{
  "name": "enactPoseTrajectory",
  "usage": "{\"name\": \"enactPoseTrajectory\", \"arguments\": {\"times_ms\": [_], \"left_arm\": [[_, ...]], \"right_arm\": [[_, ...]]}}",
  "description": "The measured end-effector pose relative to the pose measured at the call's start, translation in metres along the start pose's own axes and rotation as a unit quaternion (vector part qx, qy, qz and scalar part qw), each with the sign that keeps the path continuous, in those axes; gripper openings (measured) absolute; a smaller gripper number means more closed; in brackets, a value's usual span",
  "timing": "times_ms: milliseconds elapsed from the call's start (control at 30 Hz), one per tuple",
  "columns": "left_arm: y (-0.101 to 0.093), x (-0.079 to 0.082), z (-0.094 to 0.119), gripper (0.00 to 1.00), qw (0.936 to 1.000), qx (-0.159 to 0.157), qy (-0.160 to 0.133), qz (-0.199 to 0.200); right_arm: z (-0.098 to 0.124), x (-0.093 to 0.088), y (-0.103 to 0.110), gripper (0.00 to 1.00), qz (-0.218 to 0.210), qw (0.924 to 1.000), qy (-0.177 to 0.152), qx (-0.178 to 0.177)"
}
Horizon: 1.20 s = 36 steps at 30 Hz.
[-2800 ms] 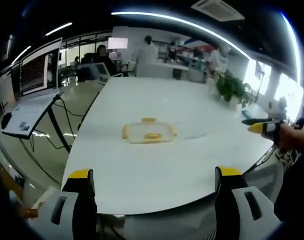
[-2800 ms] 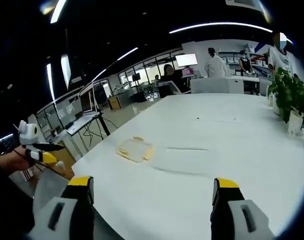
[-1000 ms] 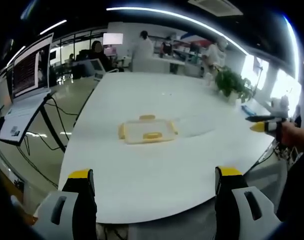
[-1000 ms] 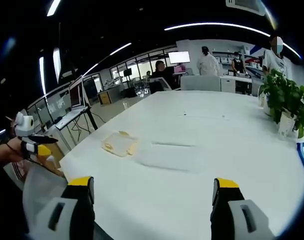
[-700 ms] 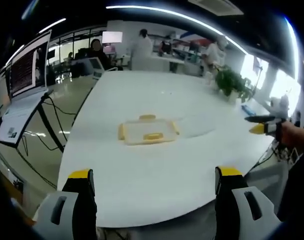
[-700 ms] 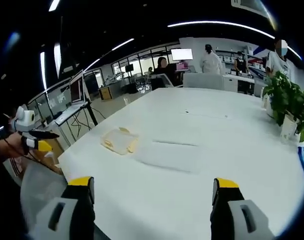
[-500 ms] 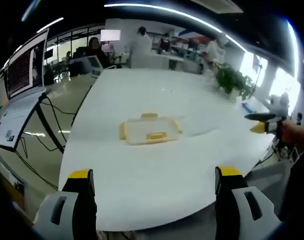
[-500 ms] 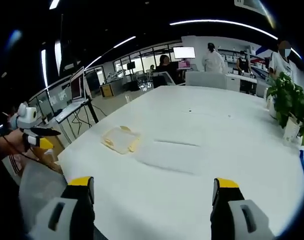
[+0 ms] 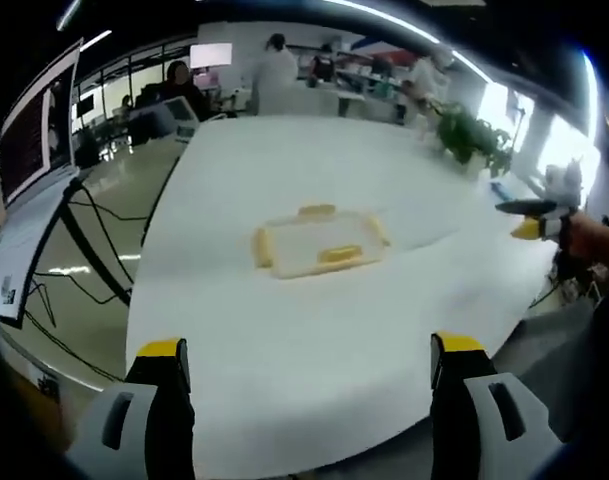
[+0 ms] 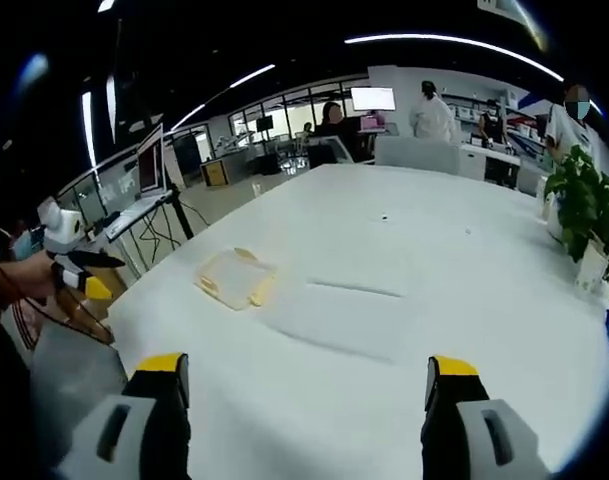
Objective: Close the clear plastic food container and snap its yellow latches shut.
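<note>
At near edge of white table (image 9: 284,340), left gripper (image 9: 304,400) and right gripper (image 10: 299,410) spread wide, empty. Farther out, well apart from both, clear container (image 9: 319,243) with yellow latches (image 9: 340,255) (lid seemingly seated). Approach phase; next, closing in to press latches.

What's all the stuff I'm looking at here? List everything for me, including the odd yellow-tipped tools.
Food container: one, clear with yellow latches, lying flat near the middle of the table, nothing touching it.
Table: one, white, large, under the container.
Potted plant: one, green, at the table's far right edge in the right gripper view.
Laptop: one, screen lit, on a stand left of the table.
People: several in the background, some in white coats.
Left gripper: one, grey with yellow tips, jaws wide apart, short of the container.
Right gripper: one, same colours, jaws wide apart, holding nothing.
</note>
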<state>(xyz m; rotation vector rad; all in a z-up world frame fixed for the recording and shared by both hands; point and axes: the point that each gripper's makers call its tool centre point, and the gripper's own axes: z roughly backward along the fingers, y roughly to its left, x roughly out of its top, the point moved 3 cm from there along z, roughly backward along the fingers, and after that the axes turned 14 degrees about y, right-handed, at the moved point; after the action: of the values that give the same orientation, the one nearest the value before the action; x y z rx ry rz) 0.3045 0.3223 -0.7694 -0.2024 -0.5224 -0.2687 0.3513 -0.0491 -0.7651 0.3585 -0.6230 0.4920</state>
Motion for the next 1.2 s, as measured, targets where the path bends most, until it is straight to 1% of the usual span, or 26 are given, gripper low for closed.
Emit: {"name": "enactPoseTrajectory", "arguments": {"times_ms": [67, 100, 300, 433, 500, 600, 733, 867, 1000, 1200], "left_arm": [[0.001, 0.004, -0.003, 0.99, 0.9999, 0.001, -0.001, -0.011], [0.001, 0.005, -0.004, 0.99, 0.9999, 0.000, 0.000, -0.013], [0.009, 0.016, -0.014, 0.99, 0.9998, -0.002, 0.001, -0.022], [0.013, 0.021, -0.019, 0.98, 0.9997, -0.004, 0.001, -0.025], [0.014, 0.022, -0.022, 0.99, 0.9996, -0.004, 0.001, -0.027], [0.017, 0.023, -0.027, 0.99, 0.9995, -0.005, 0.007, -0.032], [0.019, 0.028, -0.029, 0.99, 0.9992, -0.008, 0.005, -0.039], [0.024, 0.033, -0.031, 0.99, 0.9988, -0.007, 0.005, -0.048], [0.029, 0.037, -0.035, 0.99, 0.9986, -0.006, 0.003, -0.052], [0.036, 0.044, -0.039, 0.99, 0.9980, -0.004, 0.002, -0.063]], "right_arm": [[-0.003, 0.002, 0.000, 0.99, 0.003, 1.0000, 0.003, 0.001], [-0.005, 0.002, 0.000, 0.99, 0.011, 0.9999, 0.007, -0.002], [-0.014, 0.014, 0.002, 0.99, 0.023, 0.9997, 0.006, 0.001], [-0.021, 0.023, 0.004, 0.99, 0.037, 0.9993, 0.008, 0.002], [-0.026, 0.027, 0.005, 0.99, 0.052, 0.9986, 0.013, 0.000], [-0.031, 0.033, 0.008, 0.99, 0.059, 0.9982, 0.013, 0.004], [-0.038, 0.041, 0.013, 0.99, 0.080, 0.9965, 0.018, 0.013], [-0.044, 0.051, 0.015, 0.99, 0.085, 0.9962, 0.011, 0.015], [-0.049, 0.059, 0.016, 0.99, 0.093, 0.9955, 0.011, 0.018], [-0.056, 0.076, 0.016, 0.99, 0.113, 0.9935, 0.007, 0.018]]}}
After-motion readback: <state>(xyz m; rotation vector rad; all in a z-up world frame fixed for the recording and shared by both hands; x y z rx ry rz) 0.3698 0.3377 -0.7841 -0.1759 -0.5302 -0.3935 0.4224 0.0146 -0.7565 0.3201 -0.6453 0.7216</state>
